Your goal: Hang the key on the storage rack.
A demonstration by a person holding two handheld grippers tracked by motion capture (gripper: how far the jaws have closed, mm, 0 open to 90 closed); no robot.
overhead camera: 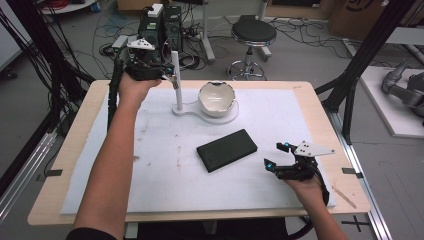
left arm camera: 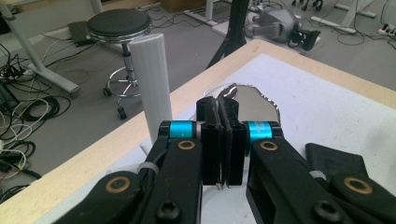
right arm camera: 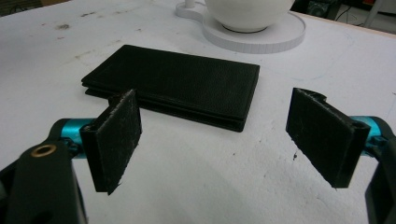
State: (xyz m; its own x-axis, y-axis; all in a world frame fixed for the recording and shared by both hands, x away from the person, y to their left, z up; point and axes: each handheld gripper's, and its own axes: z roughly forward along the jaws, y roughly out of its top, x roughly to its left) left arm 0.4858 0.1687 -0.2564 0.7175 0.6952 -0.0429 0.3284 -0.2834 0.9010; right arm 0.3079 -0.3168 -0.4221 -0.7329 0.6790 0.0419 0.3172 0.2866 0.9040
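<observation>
A flat black rectangular leather wallet is seen closed and lying askew mid-counter. A white upright plastic post is fixed on a white base beside a white bowl.

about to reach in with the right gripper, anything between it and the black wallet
Nothing visible. The right gripper has its jaws open, aimed at the wallet, with bare white mat between them. The bowl sits beyond the wallet.
</observation>
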